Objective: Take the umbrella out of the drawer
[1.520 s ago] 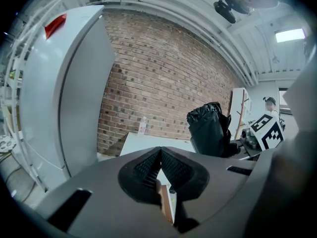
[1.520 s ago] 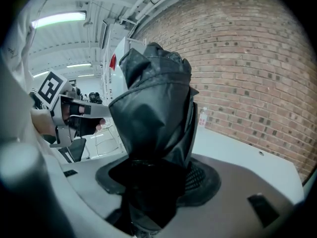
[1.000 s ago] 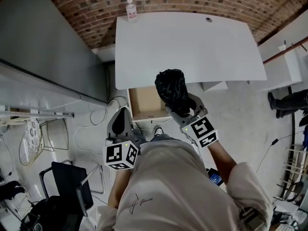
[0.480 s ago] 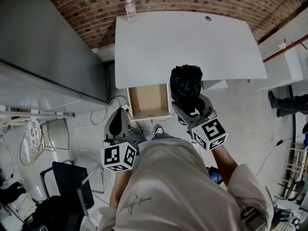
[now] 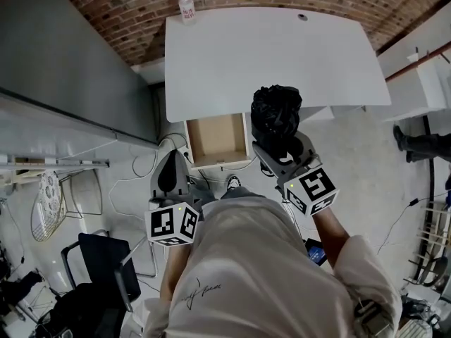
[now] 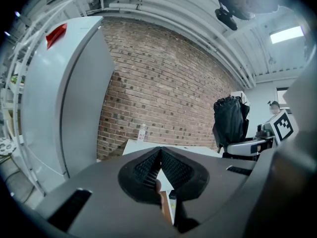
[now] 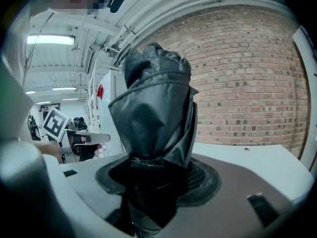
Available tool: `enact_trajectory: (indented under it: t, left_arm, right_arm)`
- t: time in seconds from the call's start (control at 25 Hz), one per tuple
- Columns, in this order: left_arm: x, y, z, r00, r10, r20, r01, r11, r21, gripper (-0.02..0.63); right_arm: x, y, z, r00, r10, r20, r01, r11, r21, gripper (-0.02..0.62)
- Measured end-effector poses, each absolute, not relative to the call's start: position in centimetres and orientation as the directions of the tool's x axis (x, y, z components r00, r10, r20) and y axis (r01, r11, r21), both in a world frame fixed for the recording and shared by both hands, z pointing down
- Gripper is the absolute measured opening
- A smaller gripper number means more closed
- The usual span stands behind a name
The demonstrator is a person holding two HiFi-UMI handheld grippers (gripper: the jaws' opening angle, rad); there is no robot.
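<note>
In the head view the drawer (image 5: 217,139) stands pulled out under the white desk (image 5: 232,55), and its brown inside shows bare. The folded black umbrella (image 5: 276,115) is held upright at the desk's front edge, to the right of the drawer. My right gripper (image 5: 282,145) is shut on its lower end. In the right gripper view the umbrella (image 7: 153,113) fills the middle, gripped between the pads of the right gripper (image 7: 158,175). My left gripper (image 5: 171,178) hangs below the drawer's left corner; the left gripper (image 6: 159,151) is shut and empty. From there the umbrella (image 6: 230,120) shows at the right.
A water bottle (image 5: 186,7) stands at the desk's far left edge by the brick wall. A tall grey cabinet (image 5: 63,69) lies to the left. A black chair (image 5: 99,266) is behind on the left. Cables run on the floor by the drawer. A person's feet (image 5: 416,146) are at the right.
My right gripper has carried the umbrella to the right and upward, from over the open drawer to the desk's front edge beside it. The left gripper has stayed in place.
</note>
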State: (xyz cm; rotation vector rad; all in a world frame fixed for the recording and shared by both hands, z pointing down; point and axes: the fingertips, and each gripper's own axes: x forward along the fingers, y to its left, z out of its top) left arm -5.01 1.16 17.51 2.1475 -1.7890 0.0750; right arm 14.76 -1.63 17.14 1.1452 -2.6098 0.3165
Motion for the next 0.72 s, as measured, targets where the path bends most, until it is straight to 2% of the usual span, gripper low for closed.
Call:
enact_trajectory:
  t: [0.72]
  left_arm:
    - [-4.9, 0.95, 17.02, 0.22, -0.937, 0.272, -0.965, -0.168, 0.204, 0.017]
  right_arm:
    - [14.84, -1.52, 17.35, -0.637, -0.688, 0.348, -0.757, 0.643, -0.116, 0.247]
